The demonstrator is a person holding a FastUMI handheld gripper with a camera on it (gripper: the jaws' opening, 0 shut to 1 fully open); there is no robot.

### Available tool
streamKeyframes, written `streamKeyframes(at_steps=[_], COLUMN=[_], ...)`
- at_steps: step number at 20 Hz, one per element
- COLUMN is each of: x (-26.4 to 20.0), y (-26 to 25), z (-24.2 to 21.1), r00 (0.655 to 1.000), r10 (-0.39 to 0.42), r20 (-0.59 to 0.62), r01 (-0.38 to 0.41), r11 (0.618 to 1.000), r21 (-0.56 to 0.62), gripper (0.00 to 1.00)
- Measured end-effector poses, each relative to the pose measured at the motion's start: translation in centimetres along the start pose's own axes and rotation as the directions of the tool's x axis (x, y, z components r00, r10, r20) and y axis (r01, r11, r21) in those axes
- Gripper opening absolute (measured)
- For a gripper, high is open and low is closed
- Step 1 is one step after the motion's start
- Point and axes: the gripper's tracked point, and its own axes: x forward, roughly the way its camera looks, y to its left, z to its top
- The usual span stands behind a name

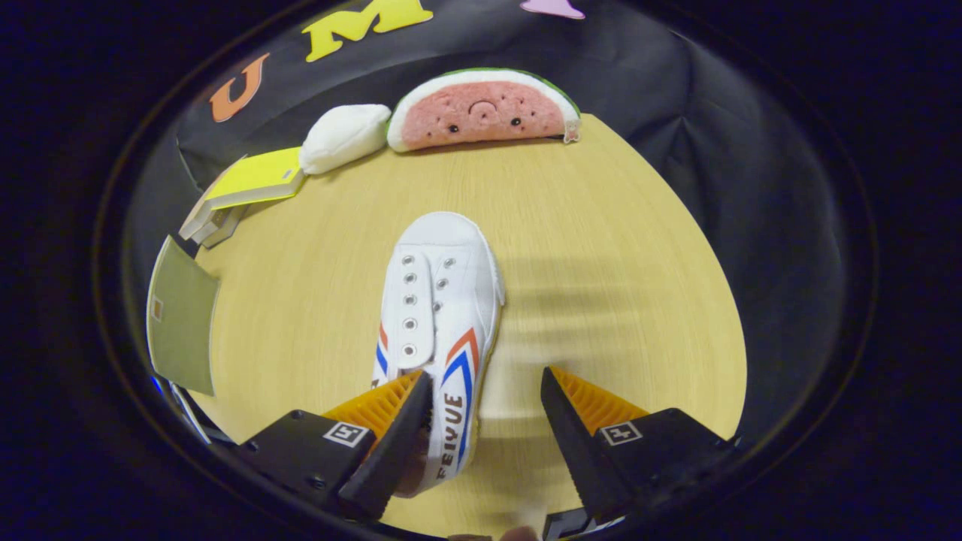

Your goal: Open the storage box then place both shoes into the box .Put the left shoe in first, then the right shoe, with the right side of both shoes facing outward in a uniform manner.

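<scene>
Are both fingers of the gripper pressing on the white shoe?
No, the gripper is open; the shoe lies against one finger, with a gap to the other.

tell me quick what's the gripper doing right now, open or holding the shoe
Gripper: open, holding nothing; the heel end of the white canvas shoe with red and blue stripes lies between its fingers, nearer one of them.

One shoe, two plush toys, a few flat items on one table.

One white shoe (440, 315) lies between the two fingers (391, 428) of the one gripper (487, 391), whose jaws stand apart, only the left finger against the shoe (the right finger is clear of it). At the table's (601, 300) far edge sit two soft toys: one watermelon slice (481, 113) and one white plush (343, 137). To the far left lies one yellow-topped stack of books (244, 191), number within it unclear, and nearer left one flat green panel (180, 319).
</scene>
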Motion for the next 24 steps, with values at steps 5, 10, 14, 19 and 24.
streamKeyframes(at_steps=[5,10,14,19,24], x=[0.2,-0.3,-2.4,-8.9,-16.4], y=[1.7,1.4,3.2,9.3,19.5], z=[0.0,0.1,-1.3,-1.6,-1.6], r00=[0.994,0.996,0.992,0.991,0.981], r10=[0.102,0.07,0.107,0.133,0.152], r20=[-0.046,-0.048,-0.066,0.021,0.122], r01=[-0.098,-0.067,-0.1,-0.135,-0.165], r11=[0.993,0.995,0.99,0.982,0.98], r21=[0.066,0.069,0.103,0.131,0.109], gripper=[0.58,0.21,0.06,0.06,0.06])
